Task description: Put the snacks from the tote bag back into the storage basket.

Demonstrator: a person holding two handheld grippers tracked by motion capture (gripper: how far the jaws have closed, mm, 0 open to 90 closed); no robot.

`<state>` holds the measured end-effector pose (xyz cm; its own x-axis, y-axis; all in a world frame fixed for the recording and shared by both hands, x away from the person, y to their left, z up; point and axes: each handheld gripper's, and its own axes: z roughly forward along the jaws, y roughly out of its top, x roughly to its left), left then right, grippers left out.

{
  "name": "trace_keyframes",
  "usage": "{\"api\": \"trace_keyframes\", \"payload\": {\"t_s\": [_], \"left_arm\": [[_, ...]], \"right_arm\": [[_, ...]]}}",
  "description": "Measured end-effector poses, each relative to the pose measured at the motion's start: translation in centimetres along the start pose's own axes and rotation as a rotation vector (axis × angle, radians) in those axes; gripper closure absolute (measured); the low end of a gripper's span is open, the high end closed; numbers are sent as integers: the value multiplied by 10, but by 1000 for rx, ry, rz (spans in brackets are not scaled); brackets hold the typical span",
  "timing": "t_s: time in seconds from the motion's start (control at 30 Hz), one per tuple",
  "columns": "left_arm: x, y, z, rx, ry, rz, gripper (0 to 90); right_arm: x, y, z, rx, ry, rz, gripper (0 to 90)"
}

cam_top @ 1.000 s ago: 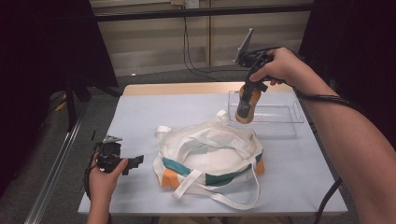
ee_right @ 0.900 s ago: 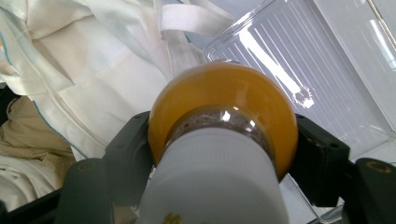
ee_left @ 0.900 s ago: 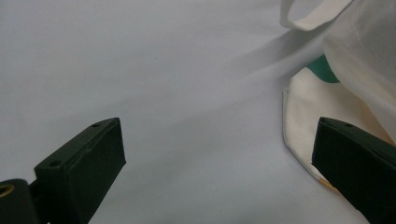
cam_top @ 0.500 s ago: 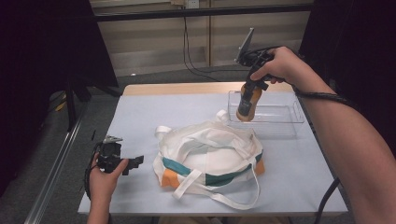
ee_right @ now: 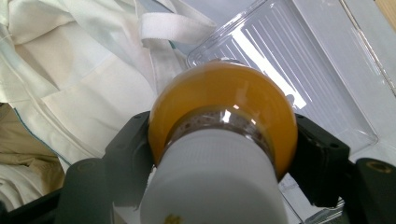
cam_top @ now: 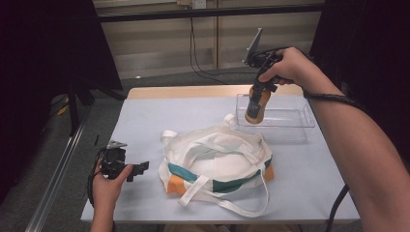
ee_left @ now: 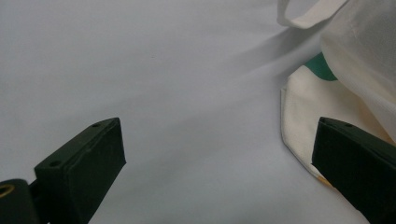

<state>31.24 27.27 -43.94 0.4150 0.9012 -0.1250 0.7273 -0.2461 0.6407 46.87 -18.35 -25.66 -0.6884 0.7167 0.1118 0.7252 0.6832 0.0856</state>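
Note:
My right gripper [cam_top: 260, 89] is shut on an orange bottle [cam_top: 256, 104] with a white cap and holds it hanging in the air over the left end of a clear plastic tray [cam_top: 290, 126]. In the right gripper view the bottle [ee_right: 224, 107] sits between both jaws, above the tray [ee_right: 303, 60]. A white tote bag [cam_top: 217, 162] with teal and orange patches lies bunched at mid-table. My left gripper [cam_top: 141, 168] rests low at the table's left front, open, with its jaws wide apart and nothing between them. The bag's edge [ee_left: 336, 84] shows just beyond its right jaw.
The pale blue table [cam_top: 159, 116] has a wooden strip along its far edge. The bag's long strap [cam_top: 241, 205] loops toward the front edge. A metal rail [cam_top: 58, 169] runs along the floor at the left, and cables hang at the back wall.
The right hand has drifted slightly with the bottle. The left hand, bag and tray have not moved.

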Motion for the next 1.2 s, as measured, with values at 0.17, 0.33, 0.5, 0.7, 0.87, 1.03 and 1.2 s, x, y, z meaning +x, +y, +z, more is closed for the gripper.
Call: {"api": "trace_keyframes", "payload": {"t_s": [0.17,0.33,0.5,0.7,0.87,1.03,1.2], "left_arm": [[0,0,0,1,2,4,24],[0,0,1,0,2,1,24],[0,0,1,4,0,3,24],[0,-1,1,3,5,5,24],[0,-1,1,5,2,-2,24],[0,-1,2,11,4,5,24],[-1,-2,3,15,6,9,24]], "right_arm": [[-3,1,1,-2,8,3,298],[-6,2,2,3,3,12,298],[-8,5,4,1,2,11,298],[-9,9,6,4,-4,10,298],[-10,12,10,6,-1,2,298],[-10,14,13,13,-14,-10,298],[-13,16,18,17,-8,-14,298]]}}
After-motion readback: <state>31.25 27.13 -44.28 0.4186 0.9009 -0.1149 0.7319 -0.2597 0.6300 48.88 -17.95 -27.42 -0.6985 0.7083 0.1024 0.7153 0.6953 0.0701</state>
